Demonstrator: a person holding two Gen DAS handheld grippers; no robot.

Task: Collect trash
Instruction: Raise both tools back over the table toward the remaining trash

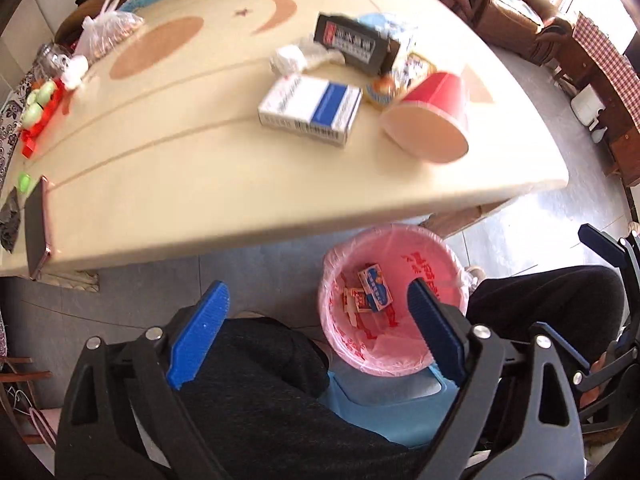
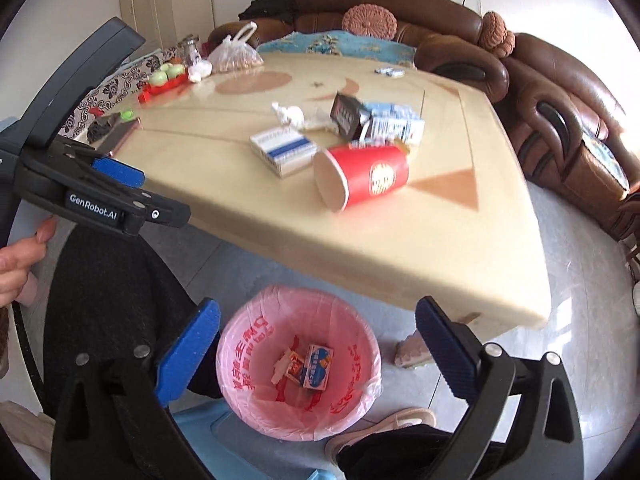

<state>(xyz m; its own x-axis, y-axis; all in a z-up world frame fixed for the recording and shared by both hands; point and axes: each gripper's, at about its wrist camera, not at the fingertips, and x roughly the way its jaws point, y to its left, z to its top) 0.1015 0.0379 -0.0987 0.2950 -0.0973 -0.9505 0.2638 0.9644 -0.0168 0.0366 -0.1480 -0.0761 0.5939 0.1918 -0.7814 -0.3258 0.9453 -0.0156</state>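
Both grippers were found empty. The left gripper [image 1: 320,336] stood with its jaws wide apart and nothing between the pads; the right gripper [image 2: 318,354] likewise stood wide, with nothing held. Both pointed steeply downward above the pink-lined bin [image 2: 298,360], which sat on the floor just in front of the table [image 2: 400,248] edge, between the person's knees. The bin already held a few small cartons [image 2: 316,366].

The remaining trash lay on the table, beyond and above the bin as each gripper looked out. The nearest piece was the red paper cup [image 2: 362,178], tipped on its side, its long axis running roughly crosswise to the right gripper's line, mouth toward the left. Beside it lay the white-and-blue box [image 2: 282,150], flat, and behind these a dark box [image 2: 348,116], a crumpled tissue [image 2: 290,116] and further cartons [image 2: 396,124].

In my judgement, the cup lay nearer the right gripper and the white-and-blue box nearer the left. A reach forward over the table edge would be required for either.
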